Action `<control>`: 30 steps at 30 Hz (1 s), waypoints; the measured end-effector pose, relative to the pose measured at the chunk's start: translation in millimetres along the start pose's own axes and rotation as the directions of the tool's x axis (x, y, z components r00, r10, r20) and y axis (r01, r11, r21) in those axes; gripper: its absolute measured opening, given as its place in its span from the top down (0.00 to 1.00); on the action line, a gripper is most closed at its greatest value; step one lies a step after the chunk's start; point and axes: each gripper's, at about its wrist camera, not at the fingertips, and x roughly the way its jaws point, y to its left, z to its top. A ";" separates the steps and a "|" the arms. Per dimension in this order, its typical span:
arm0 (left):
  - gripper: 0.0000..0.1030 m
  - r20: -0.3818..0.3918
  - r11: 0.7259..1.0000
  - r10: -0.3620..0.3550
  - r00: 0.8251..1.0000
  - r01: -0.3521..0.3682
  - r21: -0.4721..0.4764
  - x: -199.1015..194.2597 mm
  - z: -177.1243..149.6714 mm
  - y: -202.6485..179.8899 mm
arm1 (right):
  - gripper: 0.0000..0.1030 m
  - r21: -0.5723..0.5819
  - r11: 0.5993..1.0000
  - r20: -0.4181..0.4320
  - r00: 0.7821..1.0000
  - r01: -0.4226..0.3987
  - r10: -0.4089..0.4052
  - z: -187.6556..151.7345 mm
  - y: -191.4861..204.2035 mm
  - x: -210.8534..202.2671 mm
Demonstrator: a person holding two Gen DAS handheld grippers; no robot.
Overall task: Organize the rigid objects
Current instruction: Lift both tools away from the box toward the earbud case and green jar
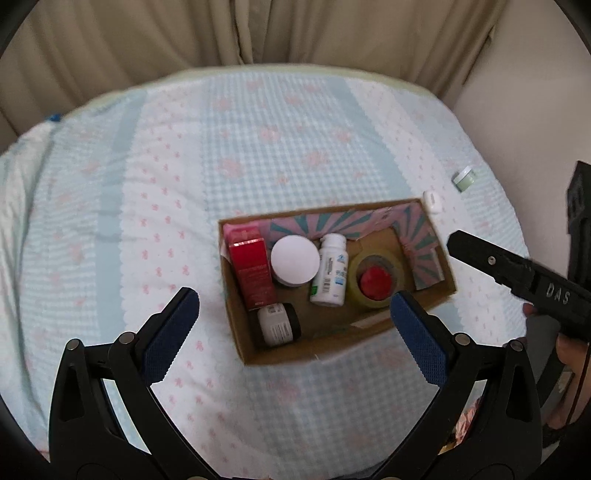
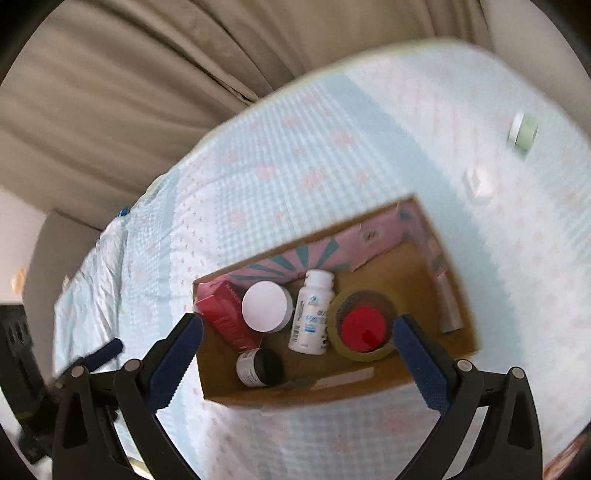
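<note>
An open cardboard box [image 1: 439, 293] [image 2: 460, 295] lies on the bed. It holds a red carton [image 1: 253, 273] [image 2: 227, 319], a white-lidded jar [image 1: 294, 260] [image 2: 265, 305], a white bottle [image 1: 330, 275] [image 2: 311, 314], a tape roll [image 1: 397, 264] [image 2: 338, 306] with a red cap [image 1: 375, 282] [image 2: 364, 328] inside it, and a small dark jar [image 1: 279, 323] [image 2: 258, 365]. My left gripper [image 1: 293, 314] is open and empty above the box's near side. My right gripper [image 2: 297, 334] is open and empty over the box; it also shows in the left wrist view [image 1: 517, 273].
A small green jar [image 1: 464, 180] [image 2: 524, 133] and a small white case [image 1: 431, 201] [image 2: 478, 184] lie on the patterned bedspread [image 1: 184, 184] beyond the box's right end. Beige curtains [image 1: 258, 33] hang behind the bed. A wall stands at the right.
</note>
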 end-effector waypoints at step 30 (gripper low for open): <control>0.00 0.405 0.985 0.172 0.898 -0.144 -0.098 -121.7 26.2 -256.3 | 0.00 -0.288 0.918 0.383 0.912 0.271 -0.149 71.8 -138.2 -270.0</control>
